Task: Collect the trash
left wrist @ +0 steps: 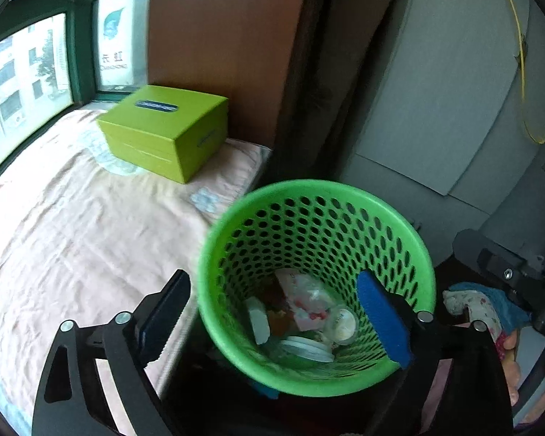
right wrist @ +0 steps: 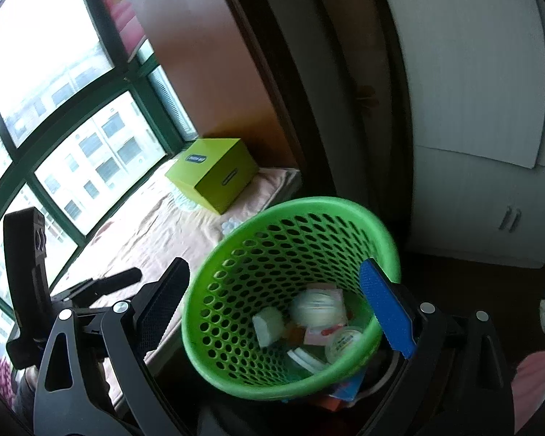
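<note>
**Both grippers spread wide over the green bin, nothing in hand**

The left gripper (left wrist: 272, 312) is released: its black finger and its blue-padded finger stand far apart, framing the green perforated wastebasket (left wrist: 396, 218) without visibly pinching the wall. The right gripper (right wrist: 276, 309) is spread the same way and holds nothing. In both wrist views the blue pad appears over the right side of the rim, though whether it touches the plastic cannot be told.

The trash (left wrist: 309, 309) already lies at the bottom of the wastebasket: a small white block, a round lidded cup, a flat white lid and a crumpled pink-printed wrapper, close together. The basket stands just right of the near edge of a bed covered with a pale pink sheet (left wrist: 72, 236). Farther left, against the brown wall by the window, a lime-green tissue box (left wrist: 163, 127) sits on the sheet. No loose litter shows on the visible sheet.

By my reading, the collecting looks largely done, and the sensible step is a check for leftovers. To do it well:

- Draw each gripper up and away from the rim so a finger does not tip the light basket.
- Sweep the view across the sheet and the dark floor below the bin, where coloured scraps seem to lie.
- Leave the tissue box alone.
</note>
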`<state>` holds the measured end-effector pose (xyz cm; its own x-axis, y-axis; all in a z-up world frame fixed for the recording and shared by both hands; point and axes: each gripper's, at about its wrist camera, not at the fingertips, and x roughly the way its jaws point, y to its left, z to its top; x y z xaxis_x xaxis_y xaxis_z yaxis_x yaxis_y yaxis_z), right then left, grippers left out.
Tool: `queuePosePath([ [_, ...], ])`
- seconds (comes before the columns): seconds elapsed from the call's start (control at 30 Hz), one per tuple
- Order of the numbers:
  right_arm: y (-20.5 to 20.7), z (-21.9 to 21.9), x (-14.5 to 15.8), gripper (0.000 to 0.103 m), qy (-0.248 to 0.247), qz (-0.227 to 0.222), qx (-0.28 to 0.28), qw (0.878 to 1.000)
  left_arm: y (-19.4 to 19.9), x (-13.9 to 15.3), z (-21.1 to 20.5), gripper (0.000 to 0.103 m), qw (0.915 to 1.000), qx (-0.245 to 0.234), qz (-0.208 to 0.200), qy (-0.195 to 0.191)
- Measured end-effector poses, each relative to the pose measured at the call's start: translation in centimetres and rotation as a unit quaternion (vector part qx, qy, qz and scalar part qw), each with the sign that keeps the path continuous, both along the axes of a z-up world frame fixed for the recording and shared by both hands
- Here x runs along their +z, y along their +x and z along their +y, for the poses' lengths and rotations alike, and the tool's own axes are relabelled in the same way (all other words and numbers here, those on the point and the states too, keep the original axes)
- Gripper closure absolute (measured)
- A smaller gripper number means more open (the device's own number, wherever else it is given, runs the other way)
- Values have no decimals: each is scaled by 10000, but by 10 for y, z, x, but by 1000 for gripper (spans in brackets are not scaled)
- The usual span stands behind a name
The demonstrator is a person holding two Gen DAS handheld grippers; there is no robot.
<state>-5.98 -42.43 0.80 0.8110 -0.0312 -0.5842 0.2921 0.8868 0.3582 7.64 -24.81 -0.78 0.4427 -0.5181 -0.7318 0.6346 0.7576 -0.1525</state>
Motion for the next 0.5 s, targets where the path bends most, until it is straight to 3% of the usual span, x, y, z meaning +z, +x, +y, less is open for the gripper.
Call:
queuePosePath([
  [0.5, 25, 51, 4, 10, -81, -17, 694, 9976, 9, 20, 84, 8, 9926, 1146, -401, 64],
])
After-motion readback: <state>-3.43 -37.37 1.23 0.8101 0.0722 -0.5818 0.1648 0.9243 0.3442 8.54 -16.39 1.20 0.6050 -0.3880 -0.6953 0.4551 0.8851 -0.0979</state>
